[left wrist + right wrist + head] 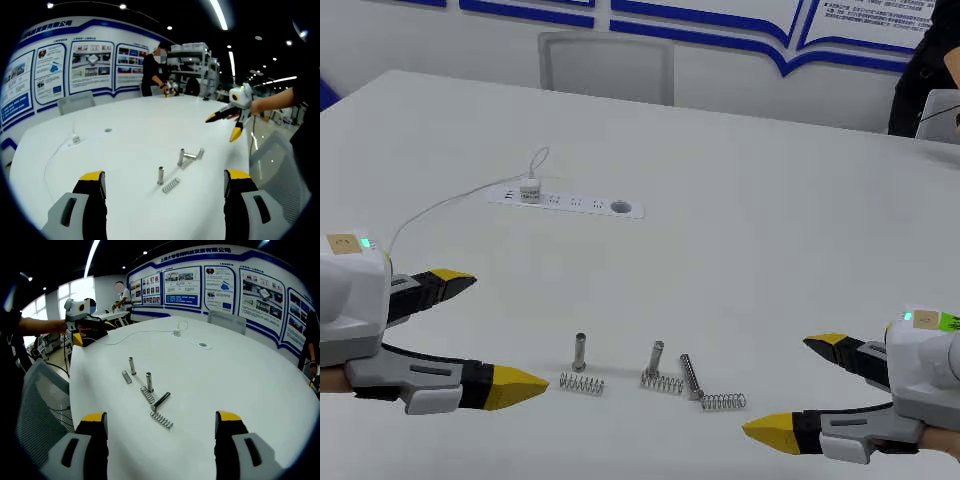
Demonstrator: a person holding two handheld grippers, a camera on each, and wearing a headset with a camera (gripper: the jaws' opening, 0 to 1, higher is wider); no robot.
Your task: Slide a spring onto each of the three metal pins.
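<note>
White table (770, 200), poster wall behind. Left gripper (507, 330): jaws spread wide, nothing between them, held over the near left of the table. Right gripper (777, 387): jaws likewise parted and empty, at the near right.

Between the grippers:
- left pin (579, 352) upright, left spring (581, 382) lying just in front
- middle pin (655, 357) upright, middle spring (661, 382) at its foot
- right pin (690, 376) on its side, right spring (723, 401) just beside its near end

No spring on a pin. Farther back: power strip (565, 201), white cable (430, 212), grey chair (607, 66).
</note>
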